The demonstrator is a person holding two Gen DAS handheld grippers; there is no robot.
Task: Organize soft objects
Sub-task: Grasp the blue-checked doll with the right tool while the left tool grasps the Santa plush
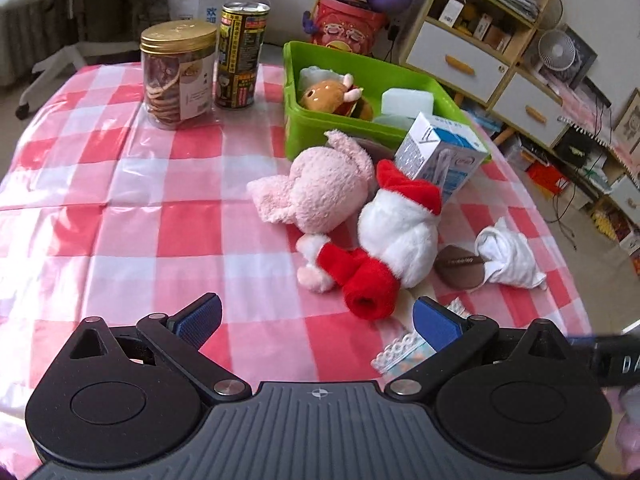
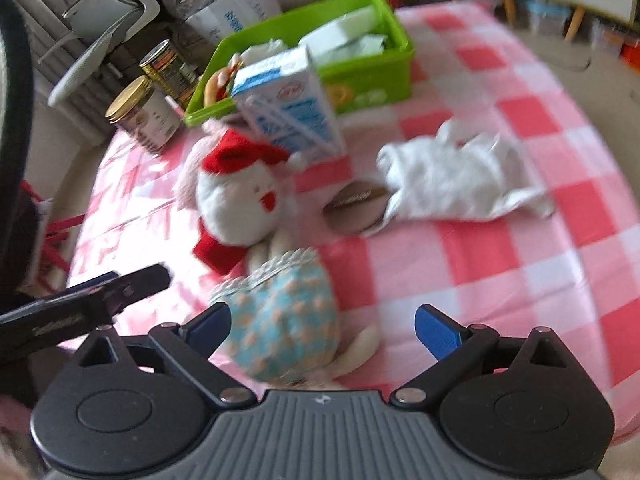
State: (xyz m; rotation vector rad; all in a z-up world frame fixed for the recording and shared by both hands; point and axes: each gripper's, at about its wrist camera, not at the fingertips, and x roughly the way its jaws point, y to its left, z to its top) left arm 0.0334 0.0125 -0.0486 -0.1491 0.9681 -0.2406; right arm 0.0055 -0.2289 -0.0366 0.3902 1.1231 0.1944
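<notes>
A pink plush [image 1: 320,186] and a white plush with red hat and scarf [image 1: 394,232] lie mid-table in front of the green bin [image 1: 296,80], which holds a burger plush [image 1: 332,94] and white sponges. A white cloth [image 1: 506,254] and a brown soft disc [image 1: 458,266] lie to the right. My left gripper [image 1: 316,320] is open, just short of the red scarf. My right gripper [image 2: 322,326] is open over a blue-patterned soft toy [image 2: 284,320]. The right wrist view also shows the white plush [image 2: 244,200], cloth [image 2: 452,176] and bin [image 2: 372,88].
A milk carton [image 1: 444,152] leans against the white plush. A cookie jar [image 1: 178,74] and a tall can [image 1: 240,56] stand at the back left. A pink-checked cloth [image 1: 120,200] covers the table. Shelves stand beyond the right edge.
</notes>
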